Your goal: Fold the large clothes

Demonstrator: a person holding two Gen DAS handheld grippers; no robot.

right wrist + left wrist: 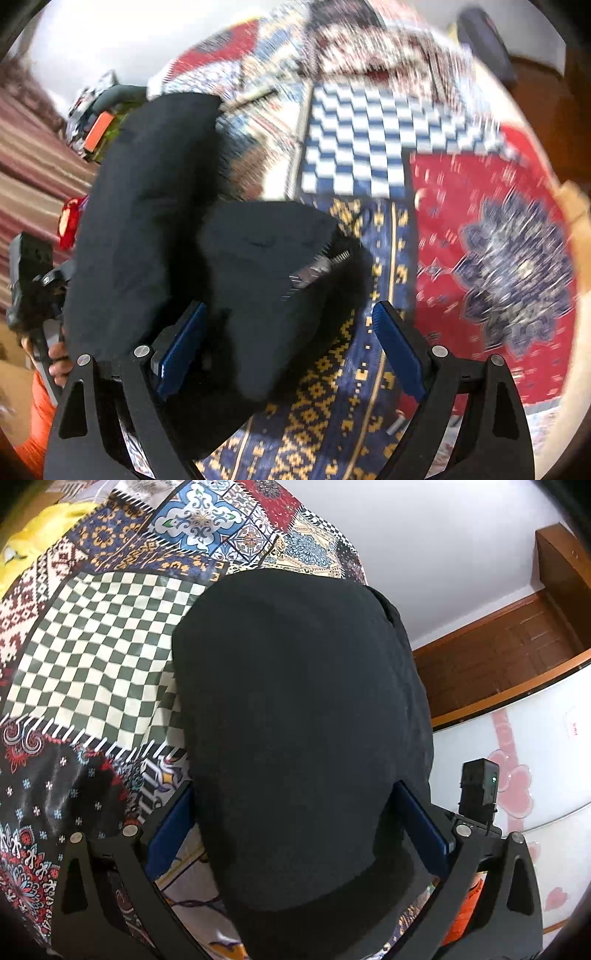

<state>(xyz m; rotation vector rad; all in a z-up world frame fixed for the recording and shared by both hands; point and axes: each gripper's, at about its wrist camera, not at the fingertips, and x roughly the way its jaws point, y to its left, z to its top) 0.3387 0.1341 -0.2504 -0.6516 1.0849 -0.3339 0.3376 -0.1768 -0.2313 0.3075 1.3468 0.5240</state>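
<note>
Left wrist view: black garment (295, 716) filling the centre of the frame, bunched into a rounded mass on the patchwork bedspread (96, 653). Left gripper (299, 819) at the bottom, jaws spread wide, blue pads (424, 830) on either side of the garment's lower part; fabric between them, pads apparently not pressing on it. Green-and-white checked patch left of the garment, yellow cloth (40, 531) in the upper left corner. Wooden headboard (491, 657) at right, below the white wall. Small black device (478, 786) with a green light at lower right. Right wrist view, blurred: same garment in two dark lobes, a long one at left centre and a shorter one in the middle showing a zipper (317, 269). Right gripper (288, 347) at the bottom, jaws apart; left pad (181, 350) against the fabric's edge, right pad well clear over the bedspread (480, 229), so nothing gripped. Blue-and-white checked patch at upper centre, red patch at right. Hand (55, 354) on a black handle at the lower left edge, orange sleeve (37, 424) below it.
</note>
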